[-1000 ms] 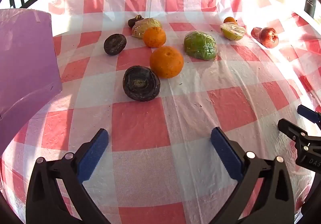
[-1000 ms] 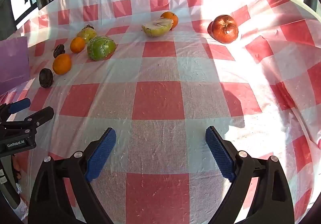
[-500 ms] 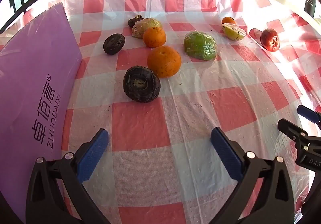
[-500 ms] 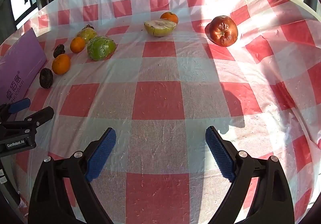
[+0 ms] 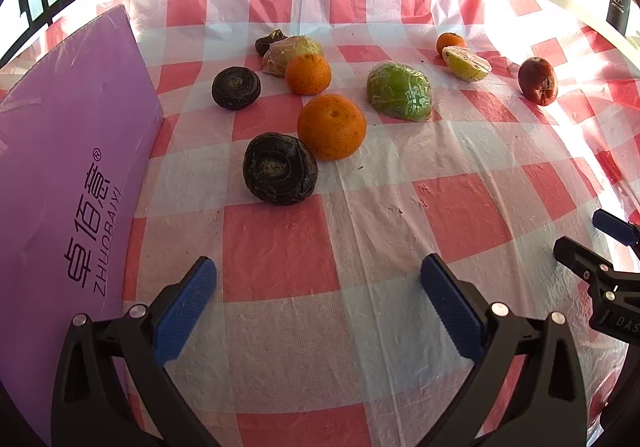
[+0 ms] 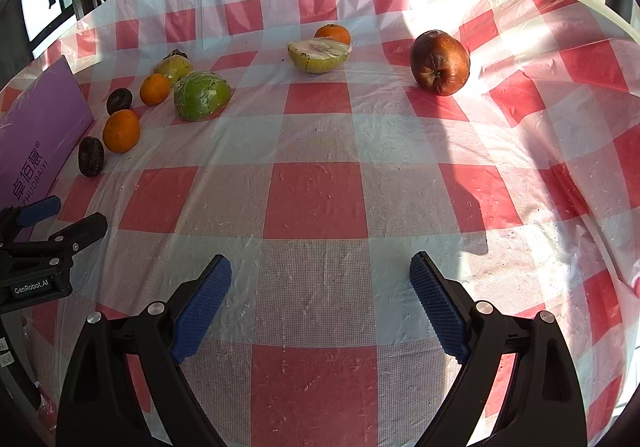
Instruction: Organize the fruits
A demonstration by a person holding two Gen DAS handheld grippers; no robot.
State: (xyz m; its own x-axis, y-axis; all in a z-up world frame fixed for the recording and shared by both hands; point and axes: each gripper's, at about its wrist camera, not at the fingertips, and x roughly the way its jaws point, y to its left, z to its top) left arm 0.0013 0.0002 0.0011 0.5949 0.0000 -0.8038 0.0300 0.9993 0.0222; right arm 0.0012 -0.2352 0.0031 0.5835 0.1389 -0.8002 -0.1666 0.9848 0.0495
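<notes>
Several fruits lie on a red-and-white checked tablecloth [image 5: 280, 247]. In the left wrist view a dark wrinkled fruit [image 5: 280, 169] lies nearest, with a large orange [image 5: 331, 127], a second orange [image 5: 308, 73], another dark fruit [image 5: 236, 87], a wrapped green half [image 5: 399, 90], a wrapped yellowish fruit [image 5: 294, 49], a wrapped cut pale fruit [image 5: 467, 63] and a red apple [image 5: 537, 81] beyond. My left gripper [image 5: 318, 303] is open and empty. My right gripper [image 6: 320, 301] is open and empty; the red apple [image 6: 440, 62] lies far ahead of it.
A purple board [image 5: 68, 183] with printed lettering lies on the left of the table, next to the dark fruits; it also shows in the right wrist view [image 6: 38, 139]. A small orange [image 6: 333, 34] sits behind the cut pale fruit [image 6: 318, 55]. The table edge curves at the right.
The purple board has come down from a raised position to lie flat at the left of the table. Both grippers stay open and hardly move.
</notes>
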